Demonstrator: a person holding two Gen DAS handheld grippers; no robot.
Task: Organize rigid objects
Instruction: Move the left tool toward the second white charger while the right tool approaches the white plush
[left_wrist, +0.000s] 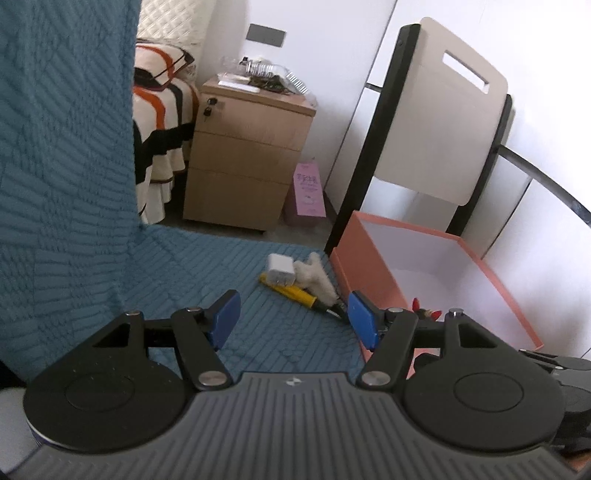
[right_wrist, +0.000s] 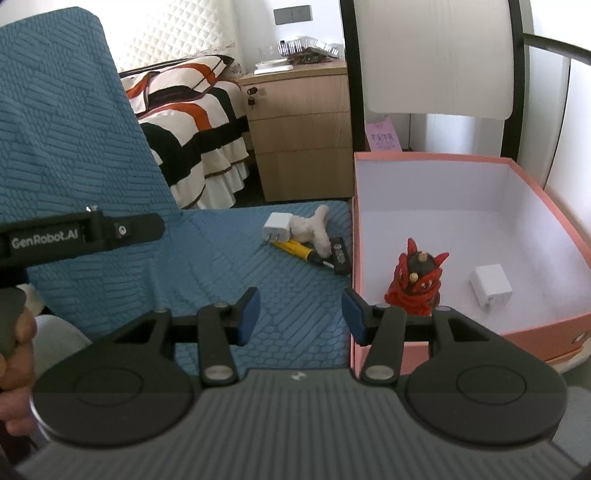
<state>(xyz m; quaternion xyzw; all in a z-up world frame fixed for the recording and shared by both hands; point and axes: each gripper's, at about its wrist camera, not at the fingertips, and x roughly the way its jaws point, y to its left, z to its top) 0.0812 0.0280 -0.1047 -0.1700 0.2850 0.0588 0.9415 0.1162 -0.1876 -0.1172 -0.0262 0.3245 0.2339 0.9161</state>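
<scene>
Left wrist view: the left gripper (left_wrist: 291, 317) hovers empty over the blue cover (left_wrist: 258, 339), its jaws spread wide. At twelve o'clock from it lies a small pile: a white plug (left_wrist: 280, 268), a yellow tool (left_wrist: 295, 293) under it, and a fluffy white toy (left_wrist: 317, 275) touching both. The pink box (left_wrist: 491, 273) stands at two o'clock, just beside the pile. The risk here is a crowded grasp: the items overlap, so closing on the plug could drag the tool or snag the soft toy, which likely does not belong with the rigid things.

Right wrist view: the right gripper (right_wrist: 301, 314) is also held low and level, jaws apart, nothing between them, its right finger over the box (right_wrist: 356, 221) wall. Inside sit a red figure (right_wrist: 417, 280) and a white cube (right_wrist: 491, 284), well apart. A black item (right_wrist: 340, 254) lies at the tool's (right_wrist: 295, 249) tip against the box. Both grippers reaching at once could collide.
</scene>
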